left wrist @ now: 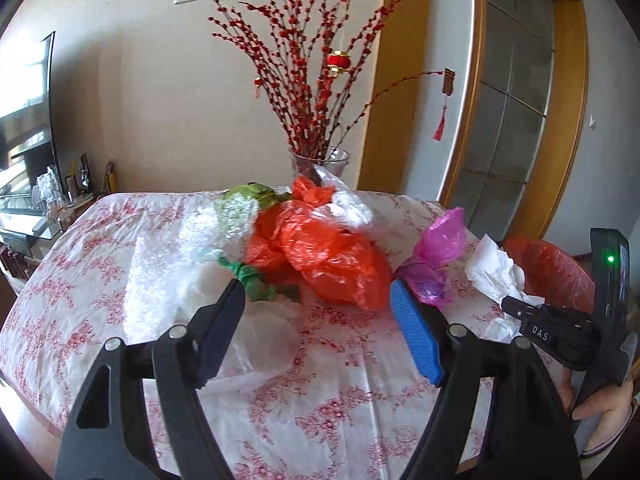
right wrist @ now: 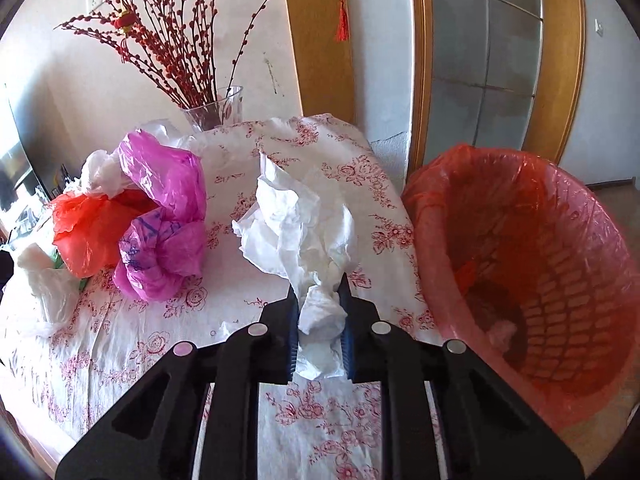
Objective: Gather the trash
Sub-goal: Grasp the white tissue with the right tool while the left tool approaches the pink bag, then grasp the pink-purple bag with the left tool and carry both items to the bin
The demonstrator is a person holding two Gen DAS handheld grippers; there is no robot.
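My right gripper (right wrist: 320, 292) is shut on a crumpled white tissue (right wrist: 304, 224) and holds it just above the floral tablecloth (right wrist: 132, 344); it also shows in the left wrist view (left wrist: 516, 306) with the tissue (left wrist: 496, 270). A trash bin (right wrist: 532, 256) lined with a red bag stands right of the table. My left gripper (left wrist: 316, 300) is open and empty above the cloth, facing a red plastic bag (left wrist: 324, 252), a pink bag (left wrist: 436, 256), green wrapping (left wrist: 256, 280) and bubble wrap (left wrist: 168, 264). The pink bag (right wrist: 164, 216) and red bag (right wrist: 88, 232) lie left of the tissue.
A glass vase (left wrist: 320, 164) with red-berry branches stands at the table's far edge. A white plastic bag (left wrist: 256, 340) lies near my left fingers. A wooden-framed glass door (left wrist: 508, 120) is behind the bin. A TV (left wrist: 24, 120) and cluttered shelf are at far left.
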